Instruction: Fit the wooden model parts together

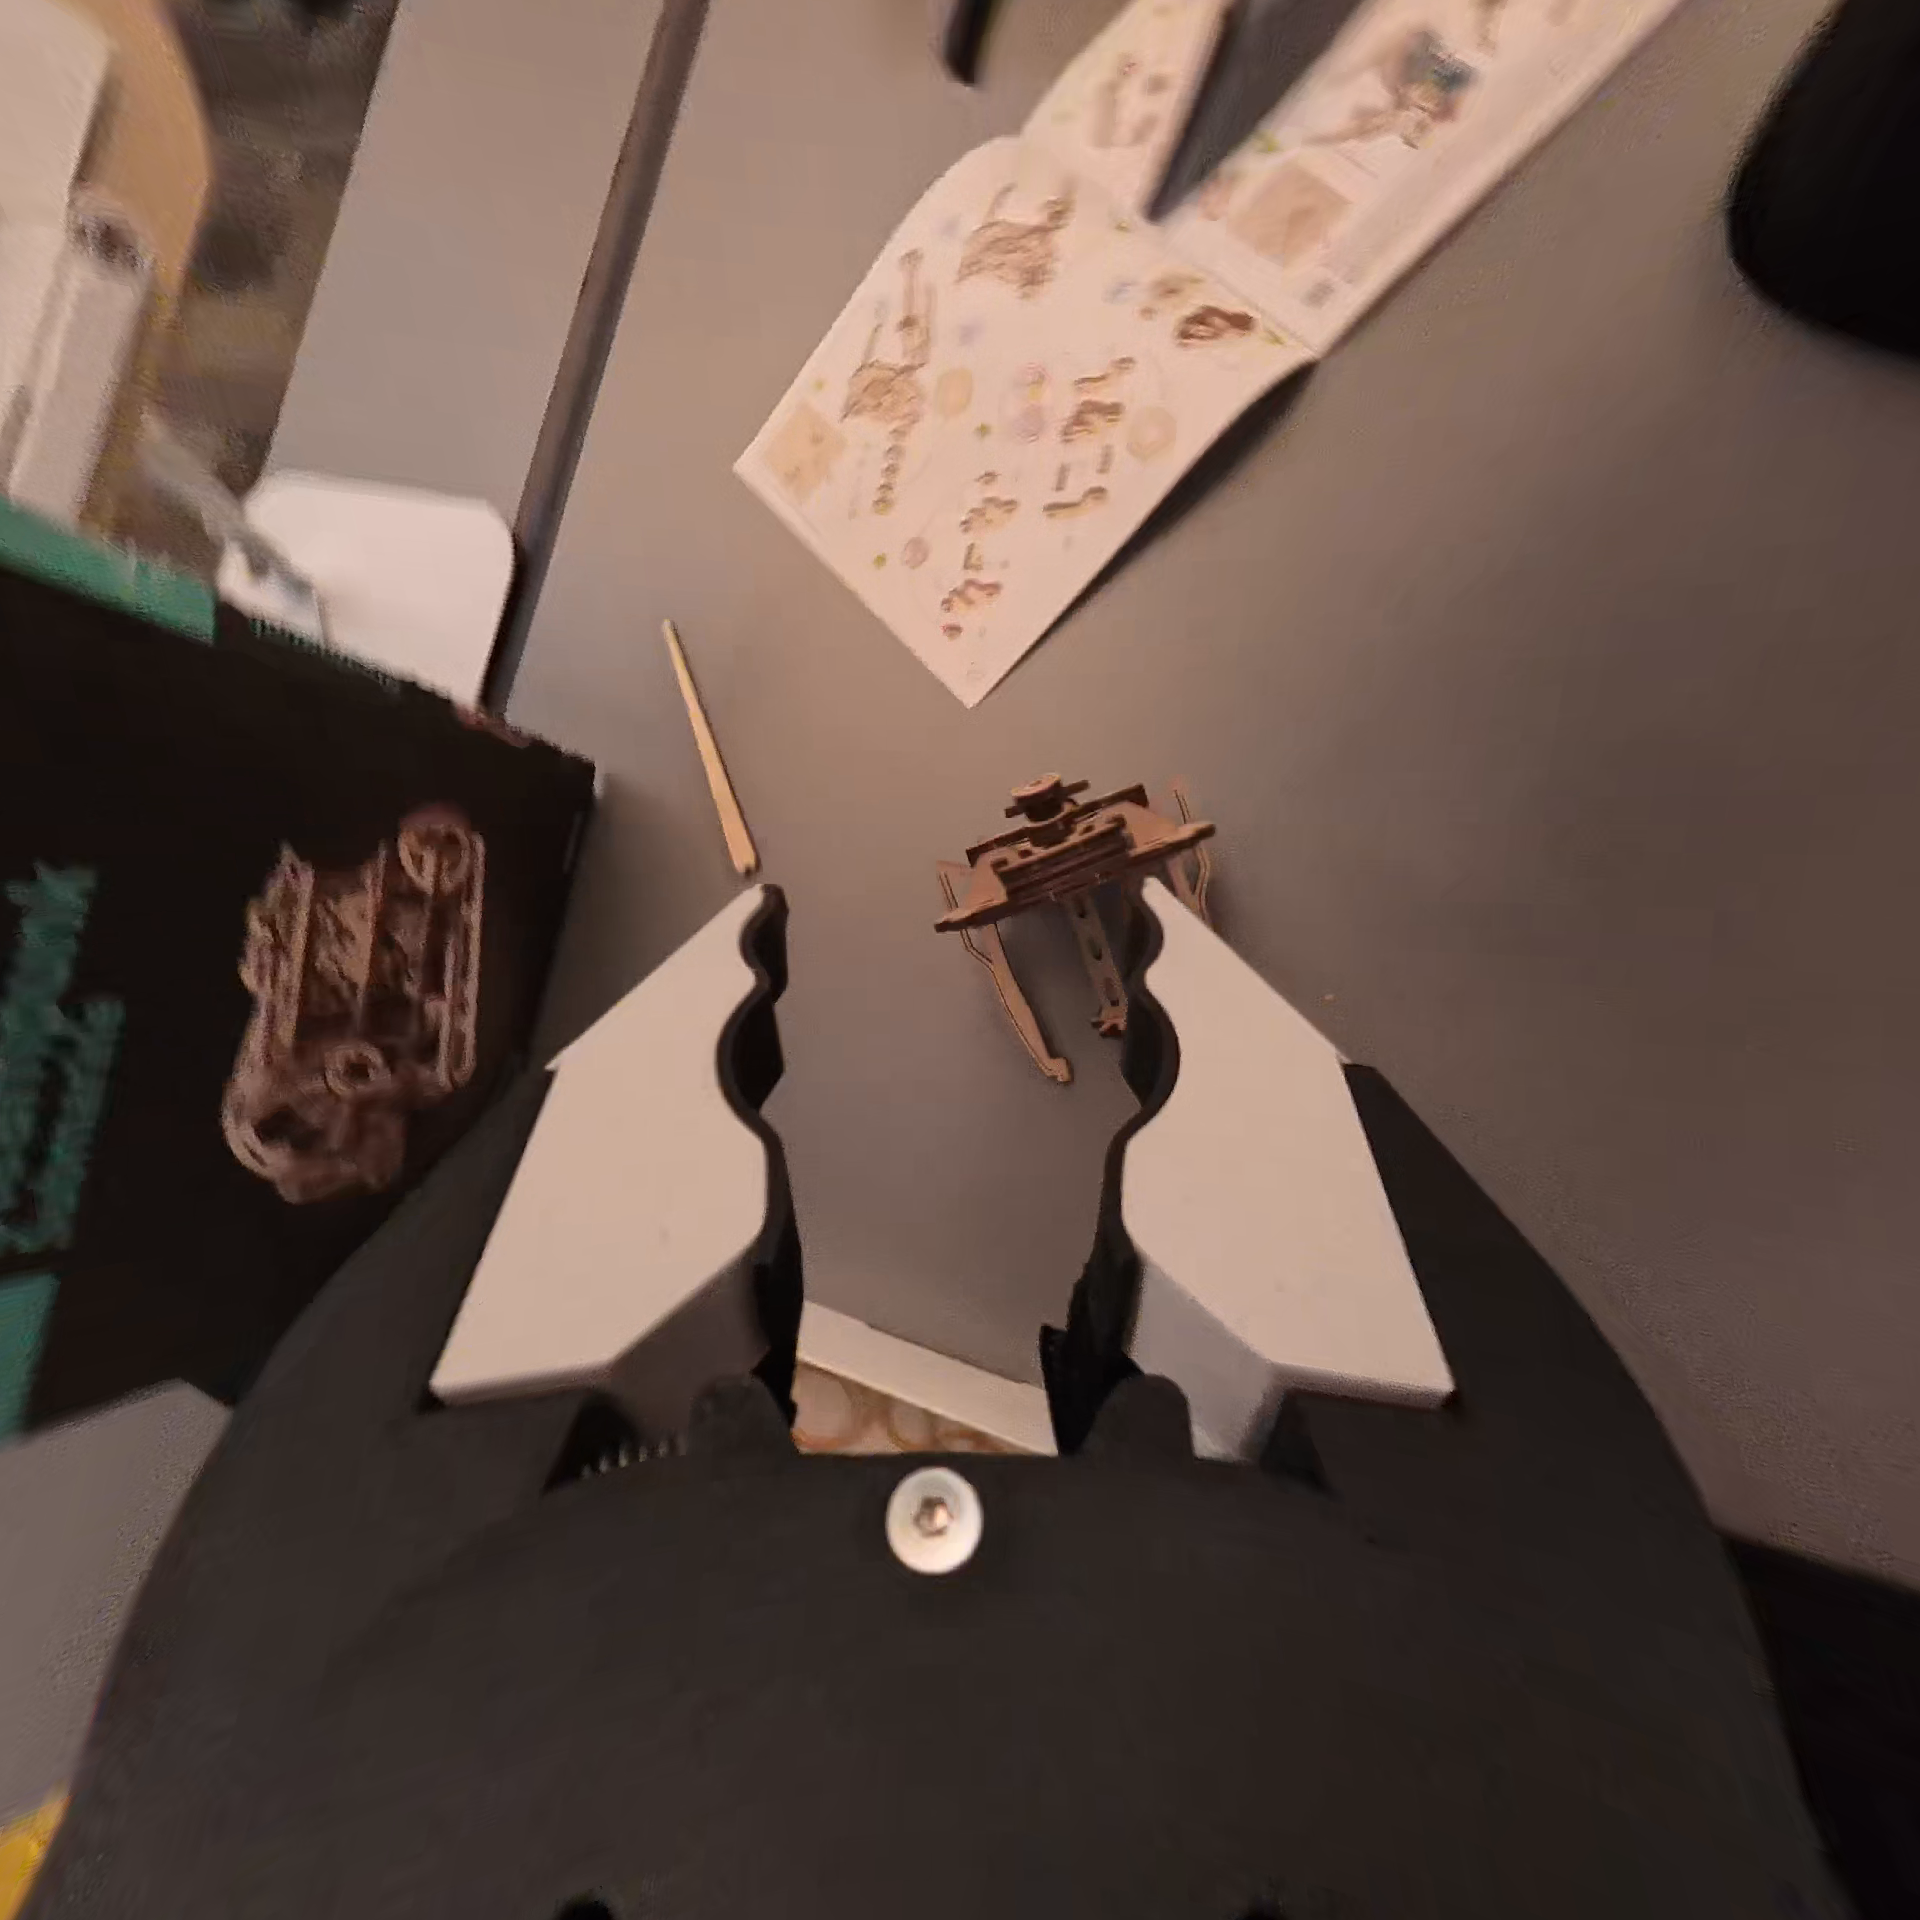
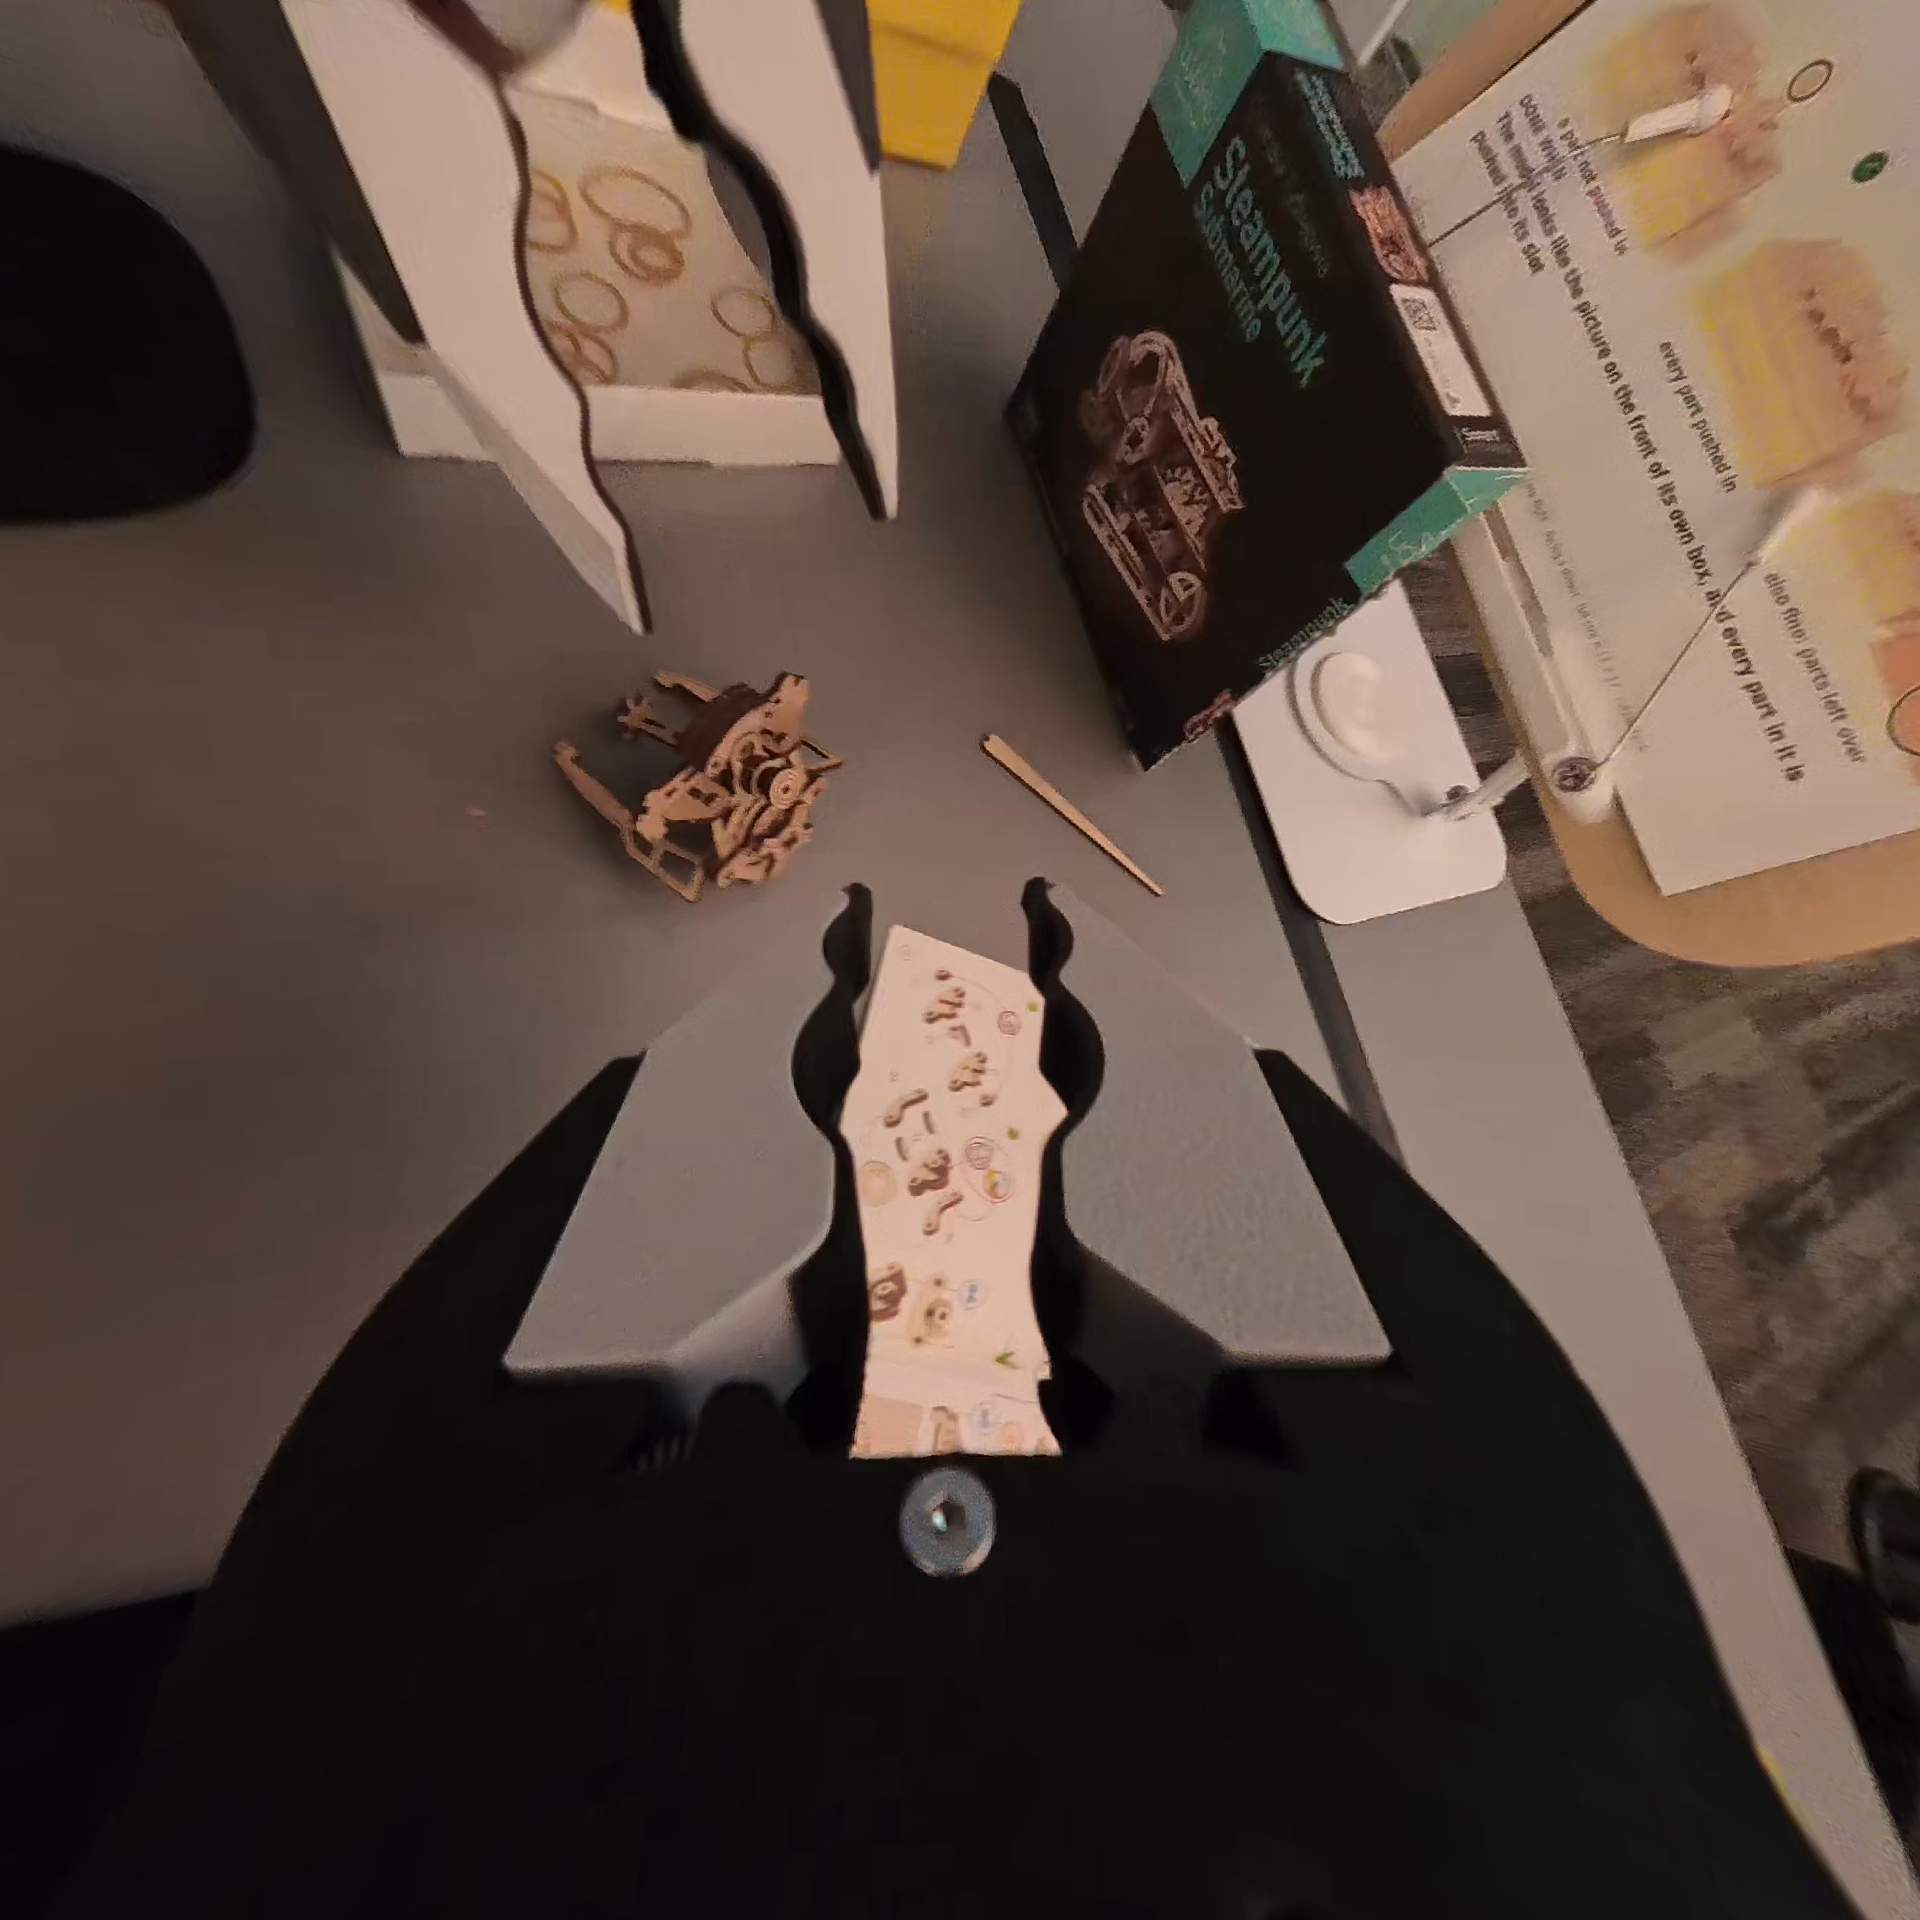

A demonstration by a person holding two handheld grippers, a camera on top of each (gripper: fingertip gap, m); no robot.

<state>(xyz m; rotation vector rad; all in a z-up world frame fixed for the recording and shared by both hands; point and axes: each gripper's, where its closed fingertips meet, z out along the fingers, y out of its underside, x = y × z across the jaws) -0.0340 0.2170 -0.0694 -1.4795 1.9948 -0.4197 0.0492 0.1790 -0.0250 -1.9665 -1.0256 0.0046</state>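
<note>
step: approach, nothing gripped | left tongs (image 1: 961, 914) spread wide, empty, wooden model (image 1: 1070, 883) just beyond its tips on grey worktop (image 1: 1455, 831) | right tongs (image 2: 945, 899) parted, empty, over instruction booklet (image 2: 951, 1143) | wooden stick (image 2: 1070, 816) lay nearby | next, likely: close on model

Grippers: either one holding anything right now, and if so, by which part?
Nothing held. Left gripper and right gripper are both open and empty; the wooden model sits untouched on the table.
</note>
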